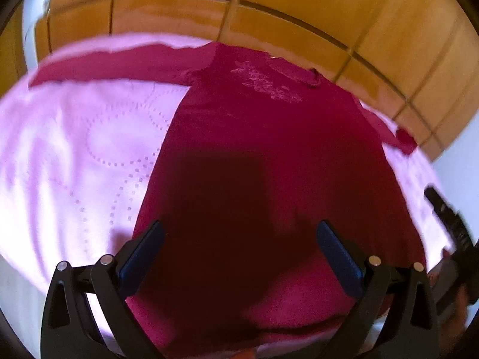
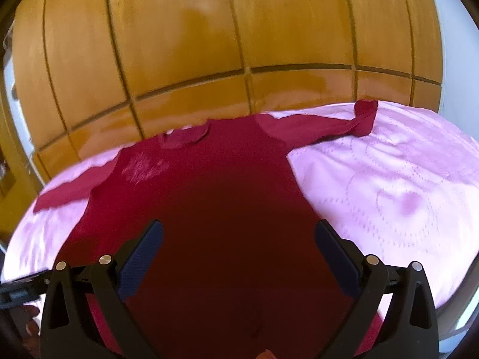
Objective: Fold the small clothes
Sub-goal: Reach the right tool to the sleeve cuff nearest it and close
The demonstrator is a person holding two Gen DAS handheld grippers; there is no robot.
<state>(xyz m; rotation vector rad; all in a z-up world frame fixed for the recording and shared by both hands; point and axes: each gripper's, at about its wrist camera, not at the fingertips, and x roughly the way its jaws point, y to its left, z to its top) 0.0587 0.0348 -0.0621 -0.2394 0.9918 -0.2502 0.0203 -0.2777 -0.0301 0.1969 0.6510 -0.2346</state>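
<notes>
A dark red long-sleeved shirt point(image 1: 269, 137) lies flat, front up, on a pink quilted bed cover point(image 1: 74, 155). Its neck points away, with a pale print on the chest. Its left sleeve point(image 1: 104, 65) stretches out to the left. In the right wrist view the shirt point(image 2: 215, 179) has its right sleeve point(image 2: 329, 125) out to the right, the cuff bunched. My left gripper point(image 1: 239, 239) is open over the shirt's lower part, empty. My right gripper point(image 2: 238, 239) is open over the lower body, empty. The other gripper point(image 1: 455, 233) shows at the left wrist view's right edge.
A wooden wardrobe with panelled doors point(image 2: 209, 45) stands right behind the bed. A white wall point(image 2: 449, 45) is at the right. The pink cover point(image 2: 389, 194) extends to both sides of the shirt.
</notes>
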